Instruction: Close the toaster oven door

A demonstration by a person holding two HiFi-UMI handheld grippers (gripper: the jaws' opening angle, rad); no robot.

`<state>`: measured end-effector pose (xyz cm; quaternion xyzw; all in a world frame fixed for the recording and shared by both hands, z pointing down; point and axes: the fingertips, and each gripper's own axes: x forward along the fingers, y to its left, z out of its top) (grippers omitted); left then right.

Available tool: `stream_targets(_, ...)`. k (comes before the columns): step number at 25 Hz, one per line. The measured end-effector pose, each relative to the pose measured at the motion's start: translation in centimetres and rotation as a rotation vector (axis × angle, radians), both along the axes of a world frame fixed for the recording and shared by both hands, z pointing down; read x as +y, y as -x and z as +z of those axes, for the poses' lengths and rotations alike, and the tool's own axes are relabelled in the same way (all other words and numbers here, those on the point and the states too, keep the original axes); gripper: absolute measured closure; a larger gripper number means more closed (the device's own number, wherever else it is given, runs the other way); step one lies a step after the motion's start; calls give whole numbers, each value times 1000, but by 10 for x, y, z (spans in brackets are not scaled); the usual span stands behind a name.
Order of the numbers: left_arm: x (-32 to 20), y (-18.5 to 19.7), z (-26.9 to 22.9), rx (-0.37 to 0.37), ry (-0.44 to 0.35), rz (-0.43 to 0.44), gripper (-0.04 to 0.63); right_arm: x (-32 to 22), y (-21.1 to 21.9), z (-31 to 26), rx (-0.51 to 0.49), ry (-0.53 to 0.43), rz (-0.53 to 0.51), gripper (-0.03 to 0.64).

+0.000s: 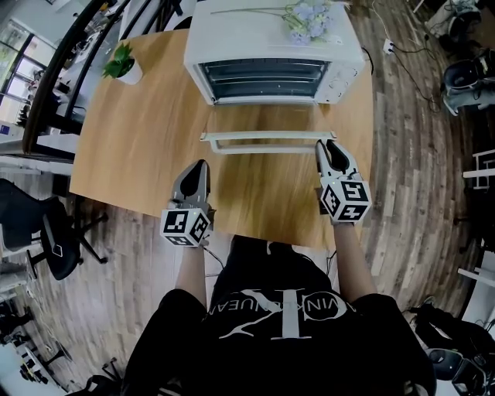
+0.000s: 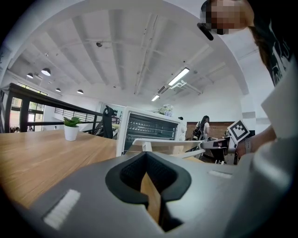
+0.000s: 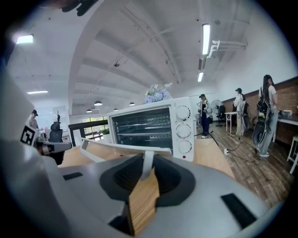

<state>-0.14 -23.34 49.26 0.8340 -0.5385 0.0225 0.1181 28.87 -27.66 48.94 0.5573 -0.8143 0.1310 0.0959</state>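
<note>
A white toaster oven point(image 1: 271, 54) stands at the table's far edge with its glass door point(image 1: 267, 124) dropped open and flat. The door's white handle bar point(image 1: 263, 147) faces me. My right gripper point(image 1: 325, 145) is shut, and its tips sit at the handle's right end. In the right gripper view the handle's post point(image 3: 146, 162) rises just past that gripper point(image 3: 148, 168), with the oven point(image 3: 149, 125) behind. My left gripper point(image 1: 203, 165) is shut and rests low over the table, short of the handle's left end. The left gripper view point(image 2: 145, 156) shows the oven point(image 2: 149, 128) ahead.
A small potted plant point(image 1: 124, 66) stands at the wooden table's point(image 1: 139, 147) far left. Pale flowers point(image 1: 309, 19) lie on top of the oven. An office chair point(image 1: 46, 232) stands left of the table. People point(image 3: 265, 111) stand far off to the right.
</note>
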Motion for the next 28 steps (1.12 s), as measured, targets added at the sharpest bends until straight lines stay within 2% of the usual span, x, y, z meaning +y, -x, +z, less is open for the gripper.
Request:
stream_targets(12, -23, -1, -21, -3, -50, -1, 601, -22, 3, -30, 58, -32, -14, 551)
stream_targets(28, -49, -3, -35, 14, -85, 4, 601, -50, 1, -57, 19, -77, -26, 551)
